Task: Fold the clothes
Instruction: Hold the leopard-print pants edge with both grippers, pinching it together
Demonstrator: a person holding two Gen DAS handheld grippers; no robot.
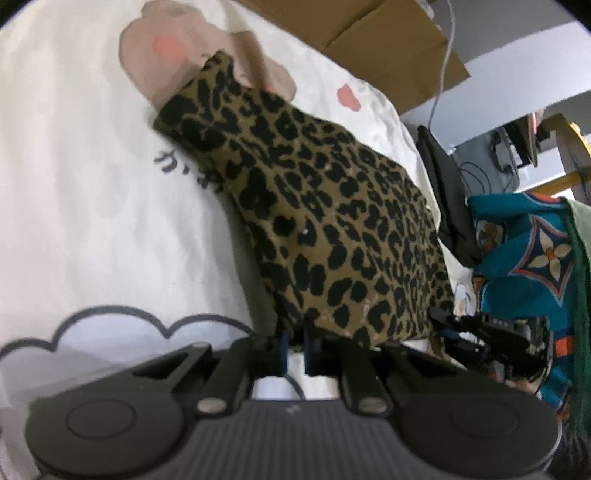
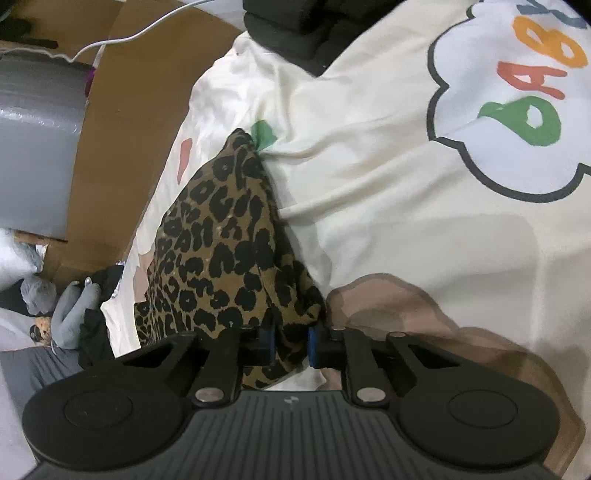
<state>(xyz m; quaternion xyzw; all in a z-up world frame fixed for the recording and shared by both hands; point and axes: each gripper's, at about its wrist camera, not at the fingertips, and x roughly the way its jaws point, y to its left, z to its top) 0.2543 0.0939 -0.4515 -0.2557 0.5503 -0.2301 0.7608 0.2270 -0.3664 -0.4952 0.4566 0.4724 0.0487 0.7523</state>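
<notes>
A leopard-print garment (image 1: pixel 325 221) lies stretched over a cream bed sheet (image 1: pixel 92 203) with cartoon prints. My left gripper (image 1: pixel 294 349) is shut on the near edge of the garment, which drapes over its fingers. In the left wrist view the right gripper (image 1: pixel 491 332) shows at the garment's right corner. In the right wrist view the garment (image 2: pixel 221 251) runs away from me, and my right gripper (image 2: pixel 290 345) is shut on a bunched end of it between the blue pads.
A teal patterned cloth (image 1: pixel 528 251) and a dark item (image 1: pixel 447 192) lie at the bed's right side. Cardboard boxes (image 1: pixel 388 40) stand beyond the bed. In the right wrist view a black folded garment (image 2: pixel 295 33) lies at the far edge, with cardboard (image 2: pixel 122 129) and clutter to the left.
</notes>
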